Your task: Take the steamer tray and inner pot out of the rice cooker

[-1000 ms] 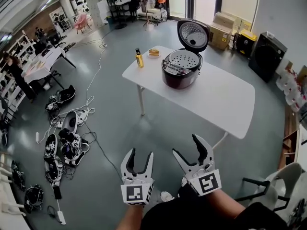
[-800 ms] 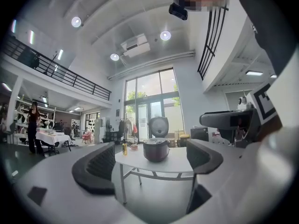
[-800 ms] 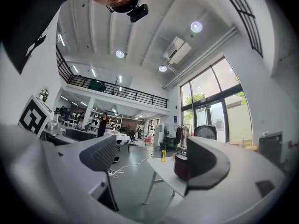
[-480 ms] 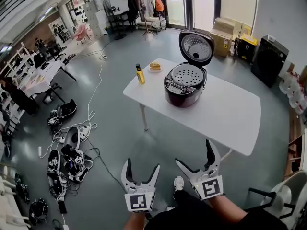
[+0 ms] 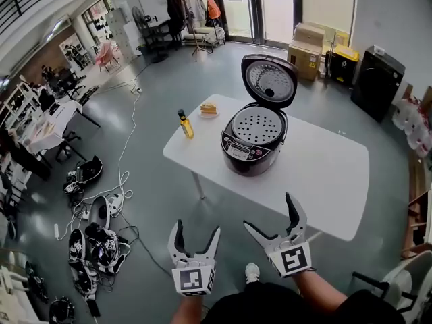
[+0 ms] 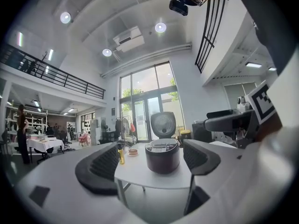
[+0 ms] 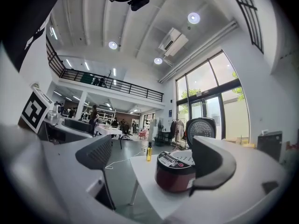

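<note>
Head view: empty grippers short of the table, rice cooker ahead.

Nearest, left gripper [image 5: 196,229] and right gripper [image 5: 268,211], jaws spread wide after just opening, nothing between them, both off the near edge of the table [image 5: 324,174]. Past that edge, toward the table's left end, rice cooker [image 5: 253,144], lid [image 5: 270,79] raised behind, round steamer tray [image 5: 258,125] flat in its mouth; inner pot presumably beneath, unseen. Straight ahead between both grippers, apparently closer to the right one.
</note>
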{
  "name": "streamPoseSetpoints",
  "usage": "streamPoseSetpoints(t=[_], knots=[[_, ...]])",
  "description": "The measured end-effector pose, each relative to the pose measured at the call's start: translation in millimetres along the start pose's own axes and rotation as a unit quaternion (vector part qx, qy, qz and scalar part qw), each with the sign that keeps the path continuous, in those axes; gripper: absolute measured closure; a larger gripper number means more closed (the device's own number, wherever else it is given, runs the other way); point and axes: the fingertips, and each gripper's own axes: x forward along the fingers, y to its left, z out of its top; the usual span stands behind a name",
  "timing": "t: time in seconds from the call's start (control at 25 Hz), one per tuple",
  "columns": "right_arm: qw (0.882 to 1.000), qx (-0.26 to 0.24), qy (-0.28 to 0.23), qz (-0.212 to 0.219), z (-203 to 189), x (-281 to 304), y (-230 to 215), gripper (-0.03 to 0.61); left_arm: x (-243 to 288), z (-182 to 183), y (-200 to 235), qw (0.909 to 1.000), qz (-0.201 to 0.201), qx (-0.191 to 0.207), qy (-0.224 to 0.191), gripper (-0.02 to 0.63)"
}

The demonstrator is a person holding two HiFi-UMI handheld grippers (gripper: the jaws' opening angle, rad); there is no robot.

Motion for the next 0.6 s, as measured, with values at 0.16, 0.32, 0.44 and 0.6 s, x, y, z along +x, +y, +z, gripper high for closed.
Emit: streamPoseSetpoints(t=[0.16,0.32,0.44,0.6], knots=[[1.000,0.004,0.019,-0.005,-12,20,-25,0.063,38,-5,-5,0.9998,-0.011,-0.007,0.014,0.186],[0.999,-0.002,0.031,-0.019,-18,39,-46,0.063,73,-7,-10,0.9991,-0.028,-0.012,0.029,0.186],[0.999,-0.010,0.039,-0.030,-23,52,-61,0.063,99,-7,-12,0.9985,-0.042,-0.015,0.032,0.186],[0.998,-0.012,0.051,-0.044,-34,69,-77,0.063,132,-10,-8,0.9975,-0.056,-0.022,0.038,0.186]])
